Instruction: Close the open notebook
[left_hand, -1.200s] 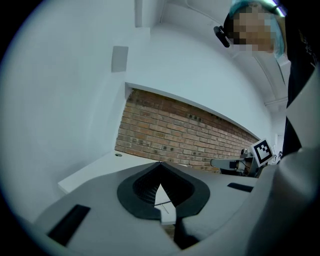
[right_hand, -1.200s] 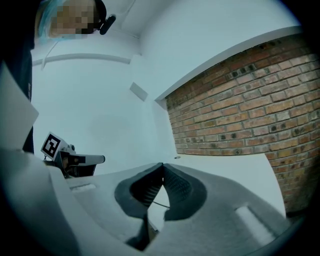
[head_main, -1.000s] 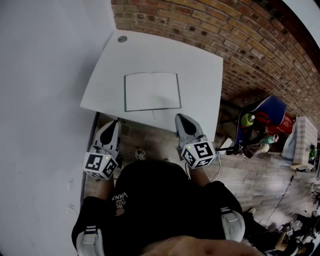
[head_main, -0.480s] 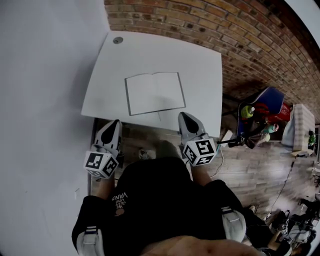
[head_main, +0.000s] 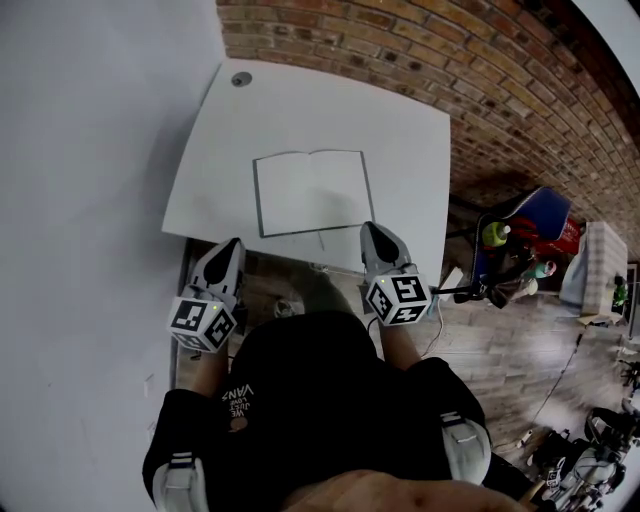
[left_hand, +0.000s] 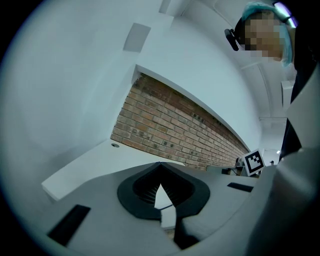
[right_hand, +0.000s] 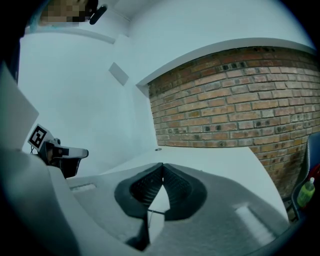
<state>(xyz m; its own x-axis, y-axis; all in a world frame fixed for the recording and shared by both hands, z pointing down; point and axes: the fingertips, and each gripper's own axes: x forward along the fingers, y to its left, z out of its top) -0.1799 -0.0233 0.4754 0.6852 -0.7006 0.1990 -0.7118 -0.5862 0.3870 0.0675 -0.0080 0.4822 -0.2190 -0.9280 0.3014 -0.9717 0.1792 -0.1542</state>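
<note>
The open notebook lies flat on the white table, blank pages up, with a thin ribbon hanging off its near edge. My left gripper is shut and empty, just short of the table's near edge, left of the notebook. My right gripper is shut too, its tip over the near edge by the notebook's near right corner. In the left gripper view the jaws meet at the tip, and so do those in the right gripper view. Neither touches the notebook.
A round cable hole sits at the table's far left corner. A brick wall runs behind the table and a white wall along its left. A blue chair with a green bottle stands at the right.
Both grippers have moved forward towards the table's near edge and sunk a little. The right tip now reaches the edge by the notebook. The notebook has not moved.
</note>
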